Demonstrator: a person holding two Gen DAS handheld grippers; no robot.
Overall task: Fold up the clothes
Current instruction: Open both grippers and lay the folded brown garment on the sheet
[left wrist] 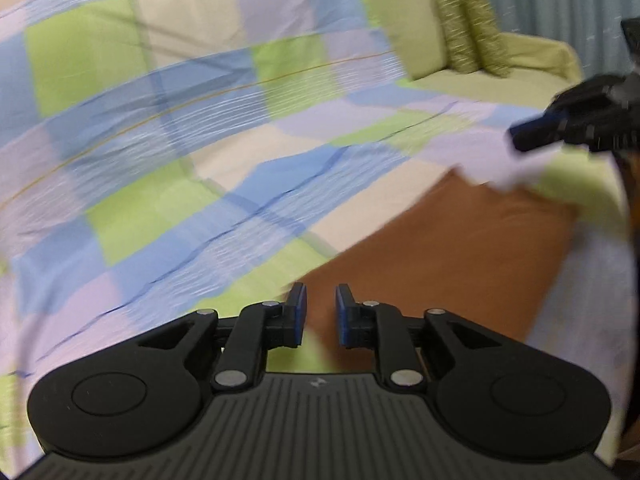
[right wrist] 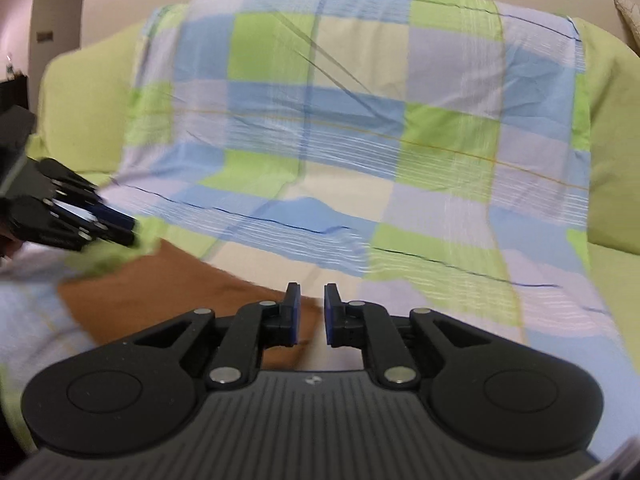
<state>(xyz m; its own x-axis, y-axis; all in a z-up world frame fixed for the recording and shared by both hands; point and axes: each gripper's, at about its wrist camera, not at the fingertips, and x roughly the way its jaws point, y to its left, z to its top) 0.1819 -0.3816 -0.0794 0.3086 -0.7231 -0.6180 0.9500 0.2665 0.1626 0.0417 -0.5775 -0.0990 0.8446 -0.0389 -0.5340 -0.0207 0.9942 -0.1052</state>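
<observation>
A brown garment (left wrist: 452, 248) lies flat on a sofa (left wrist: 532, 64) draped with a checked sheet (left wrist: 200, 120) in blue, green, lilac and cream. Both handheld grippers hover low over the seat, pointing toward the sofa back. The left gripper (left wrist: 321, 312) has its two blue-padded fingers slightly apart with nothing between them; the garment's near edge lies directly ahead and a little to its right. The right gripper (right wrist: 308, 312) is likewise parted a small gap and empty; from its camera the brown cloth sits ahead and to the left, its near corner just under the left finger. So the garment lies between the two tools, stretching away from them toward the sofa back, with its long side seeming to run left to right across the seat. The left gripper looks nearer to the bulk of the cloth; the right one is nearer only to one corner. In each camera the other gripper shows at the frame edge, blurred, so its fingers cannot be judged from there. Two patterned cushions (left wrist: 468, 28) stand against the sofa's far arm. The next grasp likely depends on each tool reaching its own near corner of the garment.
</observation>
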